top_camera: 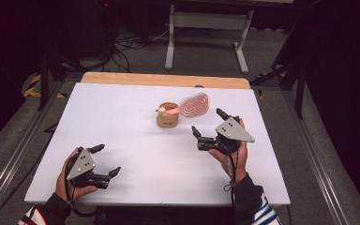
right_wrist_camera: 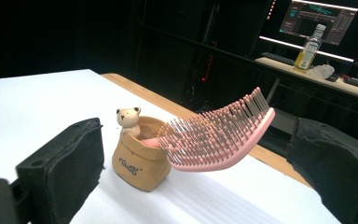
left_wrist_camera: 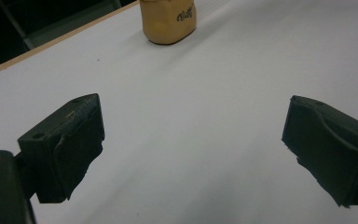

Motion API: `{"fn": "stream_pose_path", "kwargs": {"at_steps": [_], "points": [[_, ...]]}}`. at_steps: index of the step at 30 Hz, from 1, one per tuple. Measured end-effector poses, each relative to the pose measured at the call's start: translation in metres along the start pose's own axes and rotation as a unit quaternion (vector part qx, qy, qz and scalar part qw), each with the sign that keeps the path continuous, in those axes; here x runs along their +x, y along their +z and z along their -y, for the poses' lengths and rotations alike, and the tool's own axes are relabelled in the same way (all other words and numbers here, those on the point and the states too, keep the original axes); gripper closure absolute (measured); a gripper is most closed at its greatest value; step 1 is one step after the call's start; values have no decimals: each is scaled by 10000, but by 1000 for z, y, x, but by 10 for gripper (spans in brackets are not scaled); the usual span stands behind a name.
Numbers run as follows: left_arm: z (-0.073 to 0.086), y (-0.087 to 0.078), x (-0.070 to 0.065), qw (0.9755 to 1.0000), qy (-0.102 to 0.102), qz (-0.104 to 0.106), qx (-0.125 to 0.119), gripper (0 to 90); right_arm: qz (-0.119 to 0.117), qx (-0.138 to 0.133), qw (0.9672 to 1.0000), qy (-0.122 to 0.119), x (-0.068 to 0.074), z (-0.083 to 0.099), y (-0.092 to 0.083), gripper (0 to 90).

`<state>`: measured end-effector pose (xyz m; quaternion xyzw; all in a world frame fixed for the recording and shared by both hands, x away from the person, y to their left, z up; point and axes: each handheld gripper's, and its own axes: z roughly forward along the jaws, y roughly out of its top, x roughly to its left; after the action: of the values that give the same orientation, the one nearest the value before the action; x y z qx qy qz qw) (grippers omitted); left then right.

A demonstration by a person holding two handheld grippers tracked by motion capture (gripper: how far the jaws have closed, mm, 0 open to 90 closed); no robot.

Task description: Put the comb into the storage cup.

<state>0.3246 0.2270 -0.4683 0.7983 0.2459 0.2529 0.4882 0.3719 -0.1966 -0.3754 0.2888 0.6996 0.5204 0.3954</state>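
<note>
We see a white bench (top_camera: 122, 140) with a wooden far edge (top_camera: 164, 79). Behind it stand a grey desk frame (top_camera: 208, 35) and floor cables (top_camera: 126, 47). Further back: a lit monitor (right_wrist_camera: 324, 16) and a bottle (right_wrist_camera: 310, 46) on a desk.

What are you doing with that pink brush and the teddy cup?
A person holds a gripper in each hand over a white table. A pink hairbrush stands with its handle in a small tan holder with a bear on the rim. The right gripper is open beside it; the left gripper waits open, nearer the person.
</note>
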Motion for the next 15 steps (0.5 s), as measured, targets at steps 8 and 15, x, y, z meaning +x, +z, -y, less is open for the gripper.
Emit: {"fn": "stream_pose_path", "kwargs": {"at_steps": [8,15], "points": [[0,0,0,10000,-11,-13,-22,66,-8,22,10000,-69,2,1,-3,45],[0,-1,0,10000,-14,-2,-21,66,-45,62,9999,-138,6,4,-7,46]]}}
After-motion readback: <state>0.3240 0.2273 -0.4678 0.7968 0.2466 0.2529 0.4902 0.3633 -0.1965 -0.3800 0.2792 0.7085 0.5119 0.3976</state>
